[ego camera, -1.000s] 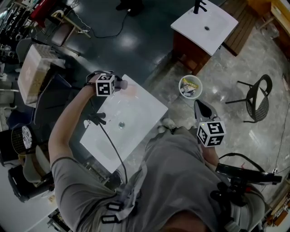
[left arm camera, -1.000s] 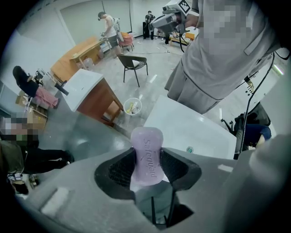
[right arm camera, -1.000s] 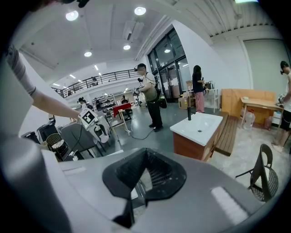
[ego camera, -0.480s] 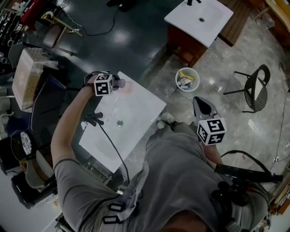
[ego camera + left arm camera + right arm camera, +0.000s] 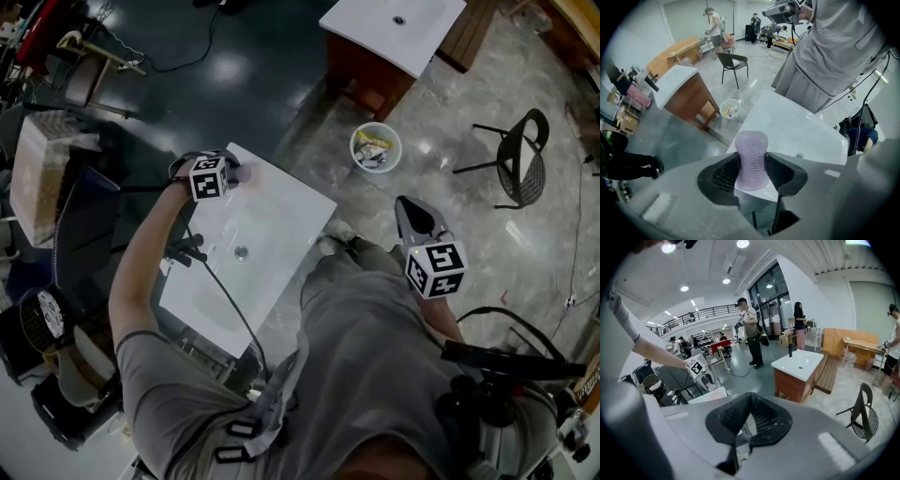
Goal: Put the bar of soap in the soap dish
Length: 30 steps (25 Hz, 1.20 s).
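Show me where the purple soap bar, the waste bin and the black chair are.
soap bar [image 5: 751,161], left gripper view, middle of its lettered face.
waste bin [image 5: 354,150], head view, left side of its rim.
black chair [image 5: 523,183], head view, its mesh part.

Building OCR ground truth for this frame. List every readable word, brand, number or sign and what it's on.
"Safeguard": pressed lengthwise into the purple soap bar, which is clamped in the left gripper.
Marker cubes on the two grippers: black-and-white square patterns only, no letters or digits.
Everything else in the room: too small or blurred to read.
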Each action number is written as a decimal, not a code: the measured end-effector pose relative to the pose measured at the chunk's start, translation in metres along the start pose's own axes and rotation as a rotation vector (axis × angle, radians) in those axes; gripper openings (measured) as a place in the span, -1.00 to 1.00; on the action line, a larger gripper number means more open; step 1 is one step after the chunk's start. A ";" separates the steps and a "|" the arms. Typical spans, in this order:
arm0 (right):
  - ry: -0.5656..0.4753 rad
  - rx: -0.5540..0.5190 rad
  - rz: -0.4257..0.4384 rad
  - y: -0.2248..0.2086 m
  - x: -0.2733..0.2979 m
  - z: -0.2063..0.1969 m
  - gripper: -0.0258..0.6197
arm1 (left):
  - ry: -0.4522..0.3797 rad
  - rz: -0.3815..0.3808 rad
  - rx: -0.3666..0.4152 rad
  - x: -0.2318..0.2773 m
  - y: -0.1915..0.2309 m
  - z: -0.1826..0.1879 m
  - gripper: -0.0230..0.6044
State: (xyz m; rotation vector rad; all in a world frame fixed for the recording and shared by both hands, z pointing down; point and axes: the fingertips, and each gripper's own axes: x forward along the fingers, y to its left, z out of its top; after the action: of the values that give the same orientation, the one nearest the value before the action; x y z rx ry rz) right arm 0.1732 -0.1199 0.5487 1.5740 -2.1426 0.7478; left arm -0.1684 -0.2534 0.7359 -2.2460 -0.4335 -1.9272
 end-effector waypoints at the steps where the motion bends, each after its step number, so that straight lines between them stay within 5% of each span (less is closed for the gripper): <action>1: 0.003 0.000 -0.003 0.001 -0.001 -0.002 -0.91 | -0.001 -0.004 -0.001 0.005 0.000 -0.001 -0.37; 30: 0.061 -0.003 -0.073 -0.007 -0.008 -0.027 -0.91 | 0.072 -0.096 -0.014 0.099 0.015 -0.034 -0.37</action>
State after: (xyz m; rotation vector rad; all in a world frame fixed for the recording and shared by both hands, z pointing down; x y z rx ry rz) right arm 0.1819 -0.0993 0.5665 1.5981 -2.0304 0.7593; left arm -0.1829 -0.2661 0.8398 -2.1940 -0.5284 -2.0560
